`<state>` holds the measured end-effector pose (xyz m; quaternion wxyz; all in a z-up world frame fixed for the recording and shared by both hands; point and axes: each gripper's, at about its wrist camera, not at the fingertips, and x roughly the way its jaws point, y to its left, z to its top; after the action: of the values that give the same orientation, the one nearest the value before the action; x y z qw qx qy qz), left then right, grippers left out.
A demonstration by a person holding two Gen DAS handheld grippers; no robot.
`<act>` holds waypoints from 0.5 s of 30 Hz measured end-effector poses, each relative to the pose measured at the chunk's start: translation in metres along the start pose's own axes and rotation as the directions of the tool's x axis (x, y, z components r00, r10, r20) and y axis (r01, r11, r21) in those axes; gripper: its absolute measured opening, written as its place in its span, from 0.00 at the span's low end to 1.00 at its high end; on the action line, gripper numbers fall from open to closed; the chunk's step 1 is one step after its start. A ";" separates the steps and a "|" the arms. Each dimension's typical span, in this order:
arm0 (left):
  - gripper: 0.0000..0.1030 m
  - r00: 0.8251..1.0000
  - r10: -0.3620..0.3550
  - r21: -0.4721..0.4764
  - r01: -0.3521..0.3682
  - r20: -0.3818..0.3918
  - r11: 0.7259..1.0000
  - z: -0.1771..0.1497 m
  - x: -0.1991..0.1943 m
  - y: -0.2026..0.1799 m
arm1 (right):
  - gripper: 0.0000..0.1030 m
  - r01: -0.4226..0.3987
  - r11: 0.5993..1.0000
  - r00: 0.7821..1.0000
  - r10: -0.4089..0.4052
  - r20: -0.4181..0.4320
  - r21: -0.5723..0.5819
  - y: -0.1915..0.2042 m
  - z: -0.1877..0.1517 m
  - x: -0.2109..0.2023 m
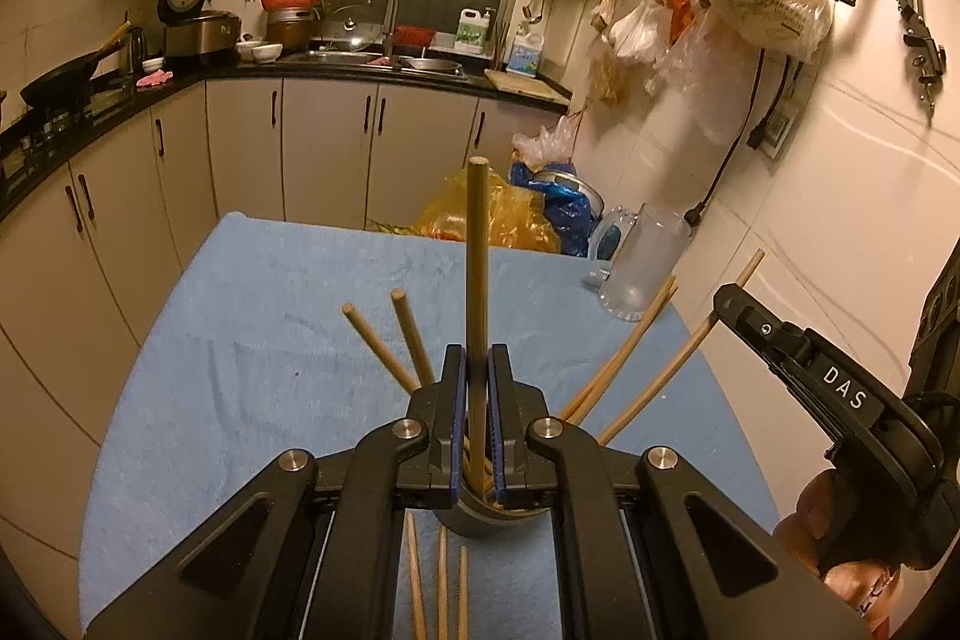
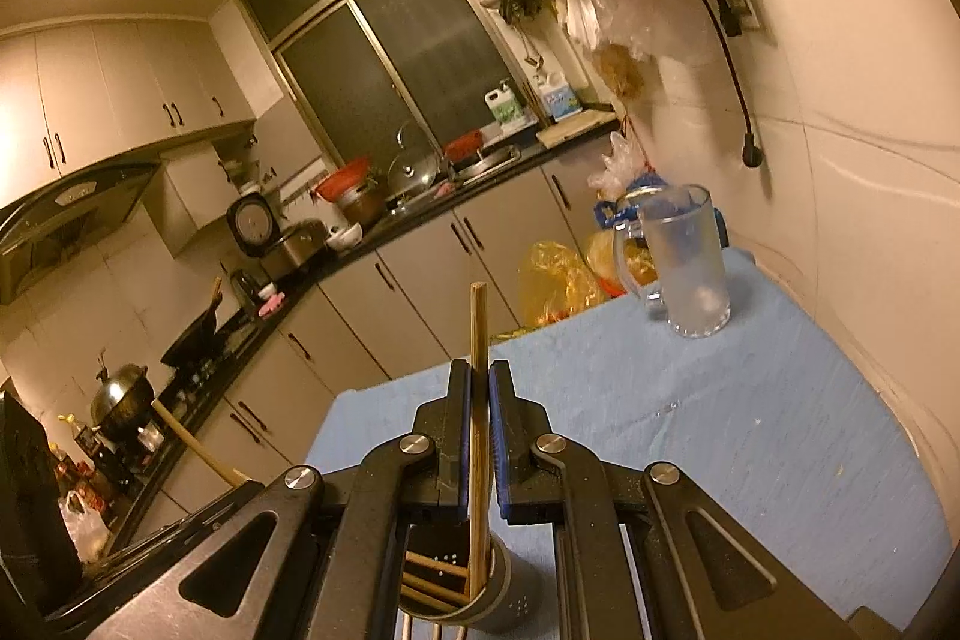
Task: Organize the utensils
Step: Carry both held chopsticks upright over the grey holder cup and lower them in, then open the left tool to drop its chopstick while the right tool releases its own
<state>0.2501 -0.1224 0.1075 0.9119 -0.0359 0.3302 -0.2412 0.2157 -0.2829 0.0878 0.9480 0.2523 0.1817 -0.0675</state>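
Both grippers are matte black with blue-edged finger pads (image 1: pixel 497 418) and round silver pivot screws; the right gripper (image 1: pixel 729 301) carries white "DAS" lettering along its side

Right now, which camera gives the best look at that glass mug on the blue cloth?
The right wrist view: the glass mug stands whole and unobstructed, handle to its left, at the far edge of the blue cloth. The left wrist view shows the same mug smaller, partly crossed by chopstick tips.

Wooden chopsticks (image 1: pixel 477 280) – metal holder (image 2: pixel 504 598), matt cloth (image 1: pixel 270 316).
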 end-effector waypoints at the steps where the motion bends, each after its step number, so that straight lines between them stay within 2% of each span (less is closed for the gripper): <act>1: 0.06 1.000 0.002 0.001 -0.002 -0.004 1.000 -0.002 0.001 0.001 | 0.06 -0.001 1.000 1.000 0.001 -0.006 0.001 0.000 -0.001 0.001; 15: 0.06 1.000 0.008 -0.011 -0.008 -0.021 1.000 -0.008 0.002 0.006 | 0.08 -0.031 1.000 0.997 0.031 -0.073 0.005 -0.002 -0.010 0.008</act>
<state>0.2487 -0.1174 0.0989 0.9092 -0.0371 0.3411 -0.2360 0.2197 -0.2798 0.0758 0.9412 0.2594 0.2120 -0.0440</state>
